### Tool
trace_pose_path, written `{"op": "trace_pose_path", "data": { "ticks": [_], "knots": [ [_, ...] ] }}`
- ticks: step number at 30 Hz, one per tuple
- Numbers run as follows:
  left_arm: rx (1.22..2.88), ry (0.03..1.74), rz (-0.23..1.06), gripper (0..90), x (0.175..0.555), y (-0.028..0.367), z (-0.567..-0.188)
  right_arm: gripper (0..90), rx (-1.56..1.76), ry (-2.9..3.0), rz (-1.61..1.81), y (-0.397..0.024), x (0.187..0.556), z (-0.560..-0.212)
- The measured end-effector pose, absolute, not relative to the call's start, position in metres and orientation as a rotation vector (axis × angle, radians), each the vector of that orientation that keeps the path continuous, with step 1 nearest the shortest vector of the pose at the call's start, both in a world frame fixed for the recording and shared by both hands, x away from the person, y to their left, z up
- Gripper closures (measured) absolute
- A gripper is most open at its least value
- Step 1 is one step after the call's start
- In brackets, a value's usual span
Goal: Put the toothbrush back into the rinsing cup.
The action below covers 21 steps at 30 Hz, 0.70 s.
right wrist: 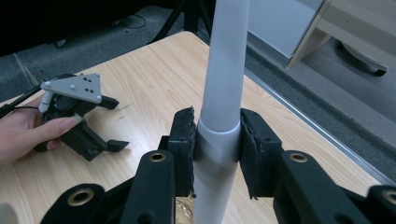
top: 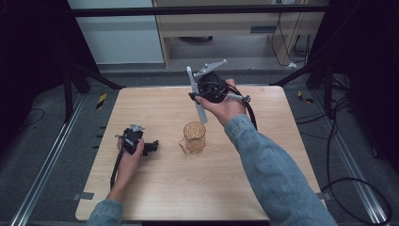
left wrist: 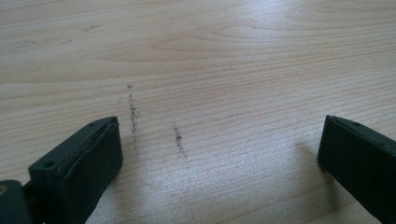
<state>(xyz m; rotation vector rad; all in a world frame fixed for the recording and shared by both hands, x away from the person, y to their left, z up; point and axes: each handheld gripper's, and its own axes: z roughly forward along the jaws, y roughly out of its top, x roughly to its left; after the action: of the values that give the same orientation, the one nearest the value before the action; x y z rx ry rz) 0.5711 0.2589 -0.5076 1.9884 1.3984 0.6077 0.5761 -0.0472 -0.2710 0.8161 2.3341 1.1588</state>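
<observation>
High view: a long pale grey plastic rod is clamped between the 2 black jaws of the right gripper, raised behind the amber glass mug on the light wooden table. For a clean insertion, the rod's lower tip should be centred over the mug's mouth, then lowered slowly. Left of the mug, the left gripper rests spread and empty.

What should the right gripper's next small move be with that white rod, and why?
Probably lower it so the rod's tip enters the amber glass cup. The right gripper is shut on the white rod, held above the table just behind the cup, while the left gripper rests open on the table.
</observation>
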Motion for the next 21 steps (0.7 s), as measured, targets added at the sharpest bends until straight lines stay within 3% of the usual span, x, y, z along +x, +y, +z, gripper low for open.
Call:
{"op": "trace_pose_path", "data": {
  "ticks": [21],
  "knots": [
    [1.989,1.396,0.607,0.0,0.571,0.259,-0.508,67.9,0.820,2.406,1.164,-0.029,0.578,-0.300]
  ]
}}
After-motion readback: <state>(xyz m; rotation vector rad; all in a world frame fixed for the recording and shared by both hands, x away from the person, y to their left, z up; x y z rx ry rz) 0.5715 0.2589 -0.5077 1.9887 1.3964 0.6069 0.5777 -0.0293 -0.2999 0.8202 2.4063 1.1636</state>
